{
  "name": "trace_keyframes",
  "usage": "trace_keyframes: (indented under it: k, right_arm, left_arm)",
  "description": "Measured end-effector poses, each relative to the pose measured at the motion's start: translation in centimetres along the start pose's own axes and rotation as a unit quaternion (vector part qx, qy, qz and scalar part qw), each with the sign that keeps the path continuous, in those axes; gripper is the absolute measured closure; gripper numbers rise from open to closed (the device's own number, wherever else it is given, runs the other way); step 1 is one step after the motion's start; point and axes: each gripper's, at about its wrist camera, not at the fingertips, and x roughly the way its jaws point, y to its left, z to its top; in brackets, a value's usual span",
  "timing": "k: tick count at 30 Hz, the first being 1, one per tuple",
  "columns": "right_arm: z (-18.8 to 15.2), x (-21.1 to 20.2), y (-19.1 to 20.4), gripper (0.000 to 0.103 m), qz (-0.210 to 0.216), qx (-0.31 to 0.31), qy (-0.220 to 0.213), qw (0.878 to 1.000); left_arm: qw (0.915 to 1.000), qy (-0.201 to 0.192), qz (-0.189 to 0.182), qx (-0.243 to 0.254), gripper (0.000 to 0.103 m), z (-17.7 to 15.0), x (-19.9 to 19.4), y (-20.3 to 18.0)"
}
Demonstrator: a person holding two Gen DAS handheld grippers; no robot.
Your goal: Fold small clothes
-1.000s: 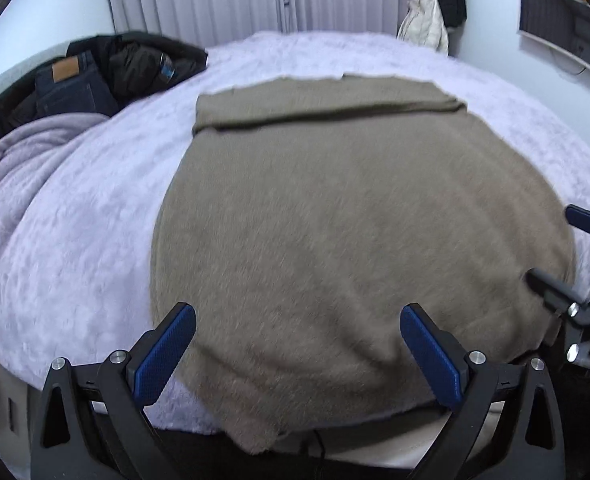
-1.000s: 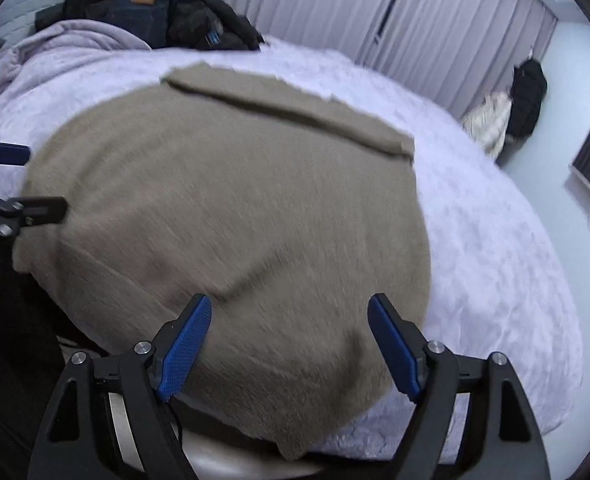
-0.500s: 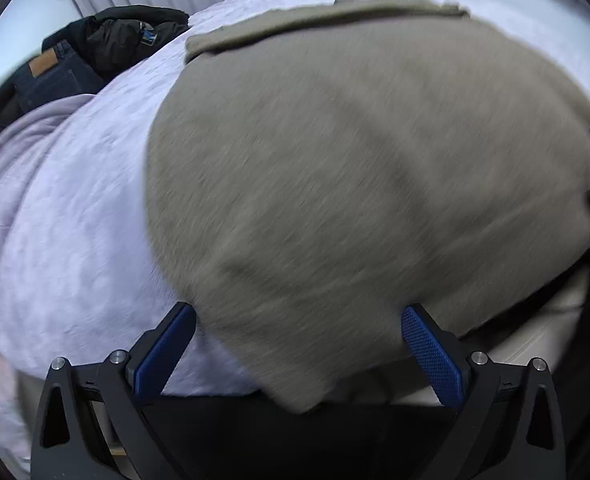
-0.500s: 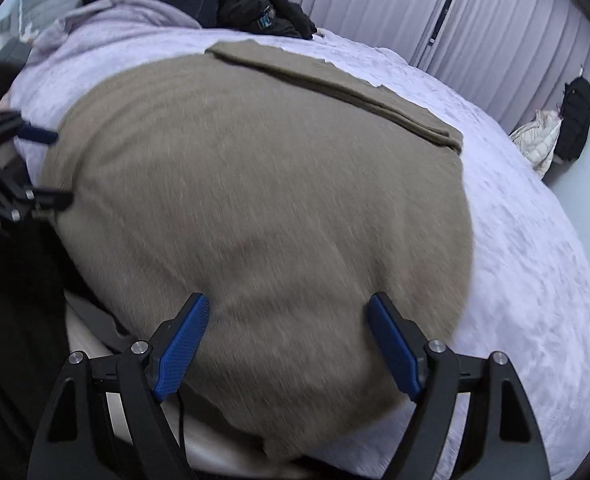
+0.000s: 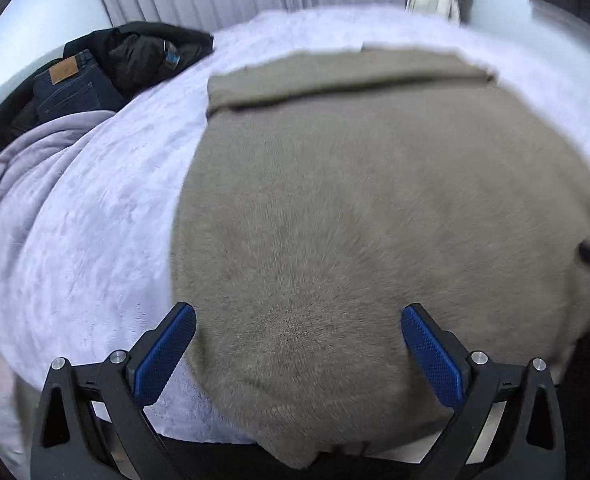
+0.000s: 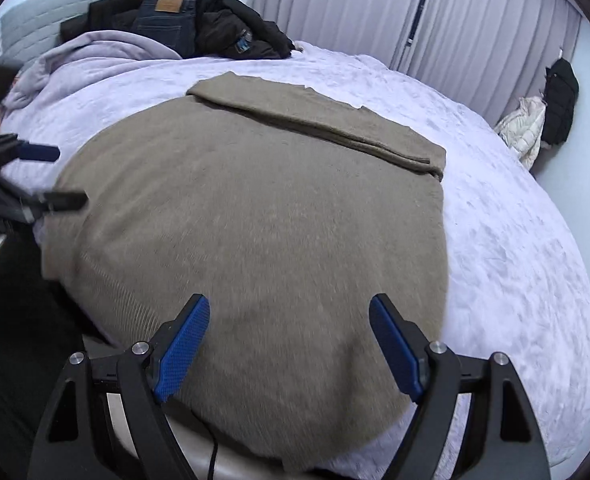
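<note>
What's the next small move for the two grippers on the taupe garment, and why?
Probably lower both onto the near hem and close. The left gripper and right gripper are both open and empty, over the near corners of the taupe garment, which lies flat on the lavender bedspread with its far edge already folded over. Pinching both corners would likely set up the next fold.

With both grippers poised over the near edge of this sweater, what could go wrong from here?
The taupe sweater's near hem hangs over the bed edge, so a shallow pinch could let it slide off. Both the left hand-held gripper and the right hand-held gripper are open; closing low might catch the lilac bedspread too.
</note>
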Motion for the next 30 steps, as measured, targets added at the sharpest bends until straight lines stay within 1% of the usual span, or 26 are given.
trace_keyframes:
  k: [2, 3, 4, 5, 7, 9, 10, 13, 15, 17, 18, 20, 21, 22, 23, 24, 25, 26, 28, 29, 30]
  right_arm:
    - [0.1, 1.3, -0.1, 0.019, -0.015, 0.003, 0.018, 1.0]
    - [-0.2, 1.9, -0.4, 0.019, -0.023, 0.005, 0.027, 0.999]
    - [-0.8, 2.4, -1.0, 0.019, -0.025, 0.008, 0.035, 0.999]
    - [-1.6, 2.3, -1.4, 0.019, -0.018, 0.015, 0.034, 0.999]
    - [-2.9, 1.8, -2.5, 0.019, -0.004, 0.023, 0.023, 0.999]
    - [-3.7, 1.3, -2.8, 0.019, -0.003, 0.008, 0.022, 1.0]
    - [-4.0, 1.1, -2.6, 0.019, -0.01, -0.006, 0.021, 1.0]
    - [-5.3, 0.6, -2.0, 0.018, -0.039, -0.046, 0.026, 0.998]
    - [-5.7, 0.1, -2.6, 0.018, -0.043, -0.037, 0.037, 0.998]
    - [-5.7, -0.7, -3.5, 0.018, -0.035, -0.004, 0.044, 0.998]
    - [-5.4, -1.3, -3.7, 0.018, -0.032, 0.005, 0.038, 0.999]
    - [-4.6, -2.0, -3.3, 0.018, -0.032, 0.003, 0.02, 0.999]
    - [-4.1, -2.2, -2.9, 0.018, -0.032, 0.002, 0.011, 0.999]
    - [-3.6, -2.2, -2.5, 0.018, -0.028, 0.001, 0.006, 1.0]
    - [-3.2, -2.0, -2.0, 0.018, -0.022, 0.002, 0.005, 1.0]
    - [-2.9, -1.7, -1.6, 0.018, -0.016, 0.001, 0.007, 1.0]
    - [-2.7, -1.3, -1.1, 0.018, -0.012, -0.002, 0.01, 1.0]
    - [-2.8, -1.0, -0.7, 0.018, -0.015, -0.006, 0.013, 1.0]
    - [-3.3, -0.2, -0.7, 0.018, -0.036, -0.017, 0.022, 0.999]
    - [-3.8, 0.2, -1.2, 0.018, -0.05, -0.017, 0.032, 0.998]
    - [-4.0, 0.5, -1.7, 0.018, -0.056, -0.011, 0.042, 0.997]
  left_arm:
    - [0.9987, -0.005, -0.039, -0.033, 0.0, -0.5, 0.4, 1.5]
    - [0.9977, -0.003, -0.05, -0.046, 0.0, -1.0, 0.4, 2.4]
    - [0.9975, -0.001, -0.048, -0.052, 0.0, -1.2, 0.4, 3.3]
    - [0.9975, 0.006, -0.043, -0.056, 0.0, -1.9, 0.6, 4.1]
    - [0.995, 0.018, -0.063, -0.075, 0.0, -3.1, 0.9, 5.4]
    - [0.9928, 0.027, -0.07, -0.093, 0.0, -3.7, 1.1, 6.2]
    - [0.9931, 0.028, -0.066, -0.092, 0.0, -3.9, 1.0, 6.2]
    - [0.9965, 0.025, -0.04, -0.069, 0.0, -4.8, -0.4, 5.2]
    - [0.9975, 0.023, -0.026, -0.061, 0.0, -5.0, -1.8, 5.2]
    - [0.9978, 0.0, -0.021, -0.063, 0.0, -5.1, -3.4, 6.6]
    - [0.997, -0.011, -0.025, -0.072, 0.0, -4.8, -4.0, 7.2]
    - [0.9946, -0.021, -0.031, -0.097, 0.0, -4.1, -4.0, 8.3]
    - [0.9939, -0.016, -0.034, -0.104, 0.0, -3.9, -3.6, 8.4]
    - [0.9945, -0.008, -0.032, -0.1, 0.0, -3.6, -2.7, 8.3]
    - [0.9963, 0.009, -0.009, -0.086, 0.0, -3.5, -1.5, 7.7]
    - [0.9968, 0.028, 0.025, -0.07, 0.0, -4.0, -0.5, 7.3]
    - [0.9964, 0.045, 0.041, -0.058, 0.0, -4.5, 0.7, 7.2]
    - [0.9962, 0.049, 0.027, -0.066, 0.0, -4.9, 1.3, 7.8]
    - [0.9924, 0.052, -0.008, -0.111, 0.0, -5.8, 1.4, 9.7]
    - [0.9905, 0.054, -0.016, -0.125, 0.0, -6.2, 1.2, 10.6]
    - [0.99, 0.053, -0.021, -0.129, 0.0, -6.5, 1.0, 11.2]
